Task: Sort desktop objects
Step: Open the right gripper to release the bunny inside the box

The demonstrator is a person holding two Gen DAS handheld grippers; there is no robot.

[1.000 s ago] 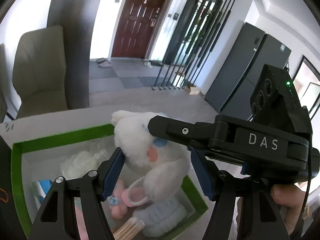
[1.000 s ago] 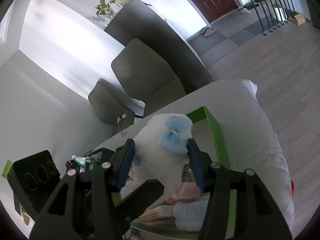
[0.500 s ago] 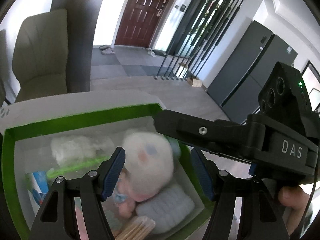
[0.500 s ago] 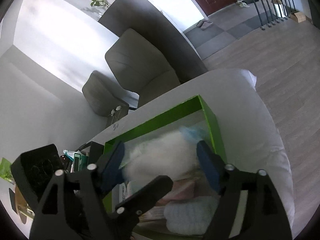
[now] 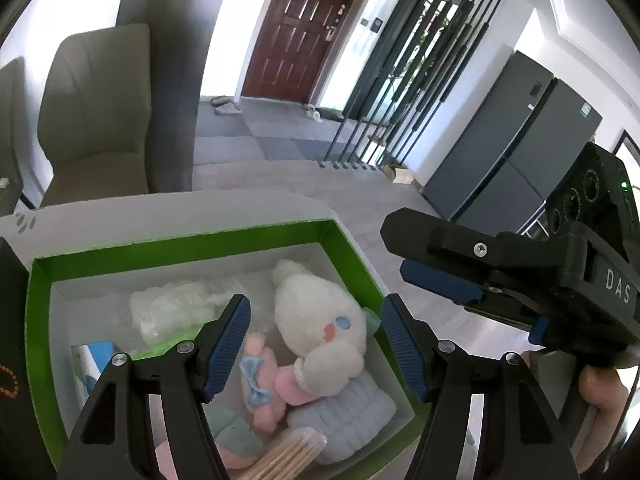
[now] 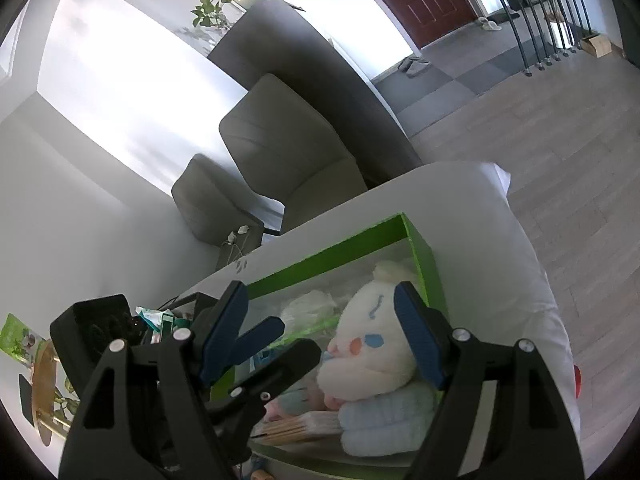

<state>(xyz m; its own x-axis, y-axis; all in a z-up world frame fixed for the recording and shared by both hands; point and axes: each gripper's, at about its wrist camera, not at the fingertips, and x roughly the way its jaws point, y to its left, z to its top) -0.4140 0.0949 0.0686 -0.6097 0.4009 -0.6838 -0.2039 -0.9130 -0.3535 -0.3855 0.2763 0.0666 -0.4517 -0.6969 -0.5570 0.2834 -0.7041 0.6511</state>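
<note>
1. At about 8 o'clock in the left wrist view lies the green-walled, white-floored cardboard box on the white tabletop; it is the sorting bin and already holds soft goods.
2. Toward 9 o'clock inside the box sits a crumpled white plastic wrapper, apart from the toys.
3. The left gripper hovers over the box with its blue-padded jaws apart and nothing between the pads; the toys are seen beyond the gap, not in it.
4. At the middle of the box, the fluffy white plush toy with a blue and pink face lies on its side, resting on a pale blue knitted roll at 5 o'clock and touching a pink plush with a blue bow at 7 o'clock. A bundle of wooden sticks lies at 6 o'clock.
5. At 3 o'clock is the right gripper; its jaws have just been opening and now stand wide apart, clear of the white plush, which lies loose in the box below.
6. The release looks complete, so the step in hand is probably the withdrawal. Done well, the right gripper lifts straight up, away from the box's wall at 2 o'clock, so that no pad drags the fur.
7. Whether anything remains to sort on the cluttered side at 9 o'clock of the right wrist view I cannot tell; it is dark and hidden behind the left gripper.
</note>
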